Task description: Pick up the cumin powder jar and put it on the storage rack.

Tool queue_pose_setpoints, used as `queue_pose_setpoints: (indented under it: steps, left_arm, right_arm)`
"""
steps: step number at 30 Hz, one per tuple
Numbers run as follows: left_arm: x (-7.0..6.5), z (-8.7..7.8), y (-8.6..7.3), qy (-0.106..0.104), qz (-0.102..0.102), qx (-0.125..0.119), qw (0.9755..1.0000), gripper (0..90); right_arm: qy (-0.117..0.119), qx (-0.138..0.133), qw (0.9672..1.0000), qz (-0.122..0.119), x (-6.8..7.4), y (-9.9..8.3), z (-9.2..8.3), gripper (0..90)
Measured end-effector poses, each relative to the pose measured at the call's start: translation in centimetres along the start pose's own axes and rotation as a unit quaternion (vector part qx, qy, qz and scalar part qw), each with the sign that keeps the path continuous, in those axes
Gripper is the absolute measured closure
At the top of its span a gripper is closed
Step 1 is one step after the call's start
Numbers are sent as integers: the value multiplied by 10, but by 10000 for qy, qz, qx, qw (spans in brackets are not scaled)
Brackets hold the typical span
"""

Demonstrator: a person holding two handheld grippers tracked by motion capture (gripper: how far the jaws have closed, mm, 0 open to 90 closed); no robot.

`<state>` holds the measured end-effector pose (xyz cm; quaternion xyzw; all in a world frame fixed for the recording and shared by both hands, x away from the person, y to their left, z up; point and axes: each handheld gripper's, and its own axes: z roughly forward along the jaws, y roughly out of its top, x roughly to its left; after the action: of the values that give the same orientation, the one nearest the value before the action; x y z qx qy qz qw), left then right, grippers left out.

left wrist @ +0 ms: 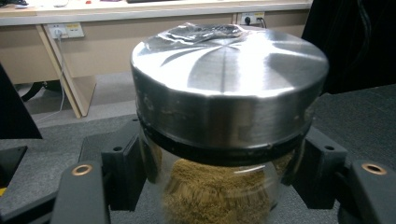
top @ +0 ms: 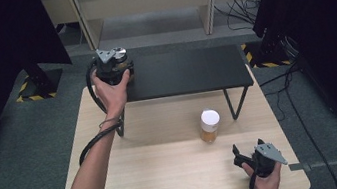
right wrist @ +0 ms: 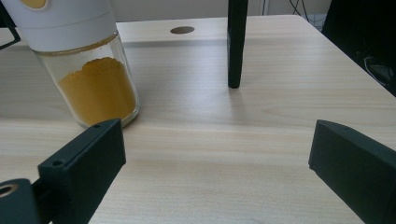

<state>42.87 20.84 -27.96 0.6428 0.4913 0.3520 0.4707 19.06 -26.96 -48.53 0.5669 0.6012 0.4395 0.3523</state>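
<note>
Steel-lidded spice jar, a glass one with brownish ground spice inside, sits clamped between the black jaws of the left gripper, which press on its glass sides just under the wide brushed-metal lid. In the high view that gripper is at the left end of the black shelf, so the jar appears to be at or just over the shelf top; whether its base touches the shelf cannot be told. Gripping below the lid leaves the rim as a stop, so the jar is unlikely to slip down.

Lower down, on the light wooden table, a second jar with a white cap and orange-yellow powder stands upright near the shelf's right leg. The right gripper rests near the table's front right corner, its jaws spread wide with nothing between them, aimed toward that white-capped jar and probably ready to fetch it.
</note>
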Motion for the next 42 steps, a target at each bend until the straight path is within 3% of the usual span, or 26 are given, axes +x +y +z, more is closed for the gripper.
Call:
queue_pose_setpoints:
  steps: [14, 15, 18, 26, 36, 42]
  left_arm:
    - [1, -1, 0, -20, -4, 7, 10000, 296]
    - [3, -2, 1, -76, -84, 43, 9999, 292]
    - [3, -4, 0, -37, -192, 15, 9998, 203]
    - [3, -22, -12, 71, -302, -254, 9992, 74]
    - [1, -41, -25, -15, -218, -330, 9992, 41]
    - [-2, -59, -31, -118, -116, -500, 9986, 42]
  right_arm:
    - [10, 2, 10000, -9, 0, 0, 0, 38]
    - [10, 2, 10000, -4, 0, 0, 0, 38]
    - [11, 3, 10000, -12, 1, 0, 0, 38]
    - [3, 10, 10000, -25, 1, 0, 0, 38]
    - [-12, 10, 10000, -25, 2, 0, 0, 38]
    - [-12, 30, 10000, -48, 2, 1, 0, 38]
